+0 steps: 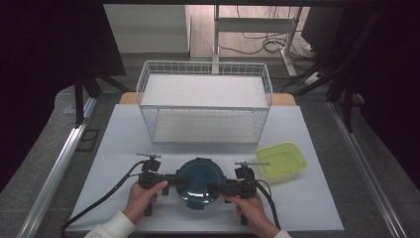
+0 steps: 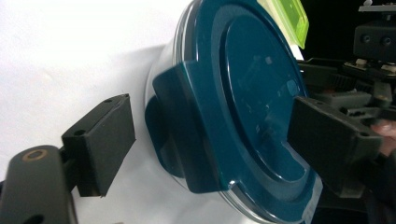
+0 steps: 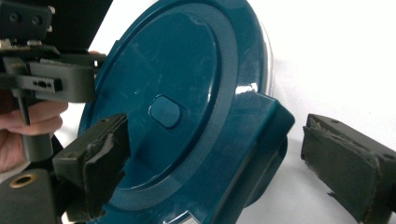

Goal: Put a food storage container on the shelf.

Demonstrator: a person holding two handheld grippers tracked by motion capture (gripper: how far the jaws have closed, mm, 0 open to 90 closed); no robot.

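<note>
- In the high view, the left gripper (image 1: 174, 180) sat at the lower centre-left of the frame, held by a hand (image 1: 142, 197) coming in from the bottom edge.
- Its jaws stood apart, one on each side of a latch tab of the round container, with a gap showing on the outer side in the left gripper view.
- The round container with the dark teal lid (image 1: 199, 182) rested on the white table (image 1: 124, 144) at the lower centre, between both grippers.
- The right gripper (image 1: 216, 188) met the lid's right edge; its jaws were spread too, one over the lid, one clear of the opposite tab.
- A wire basket (image 1: 204, 101) stood above centre.
- A yellow-green tray (image 1: 281, 159) lay right of the container.
</note>
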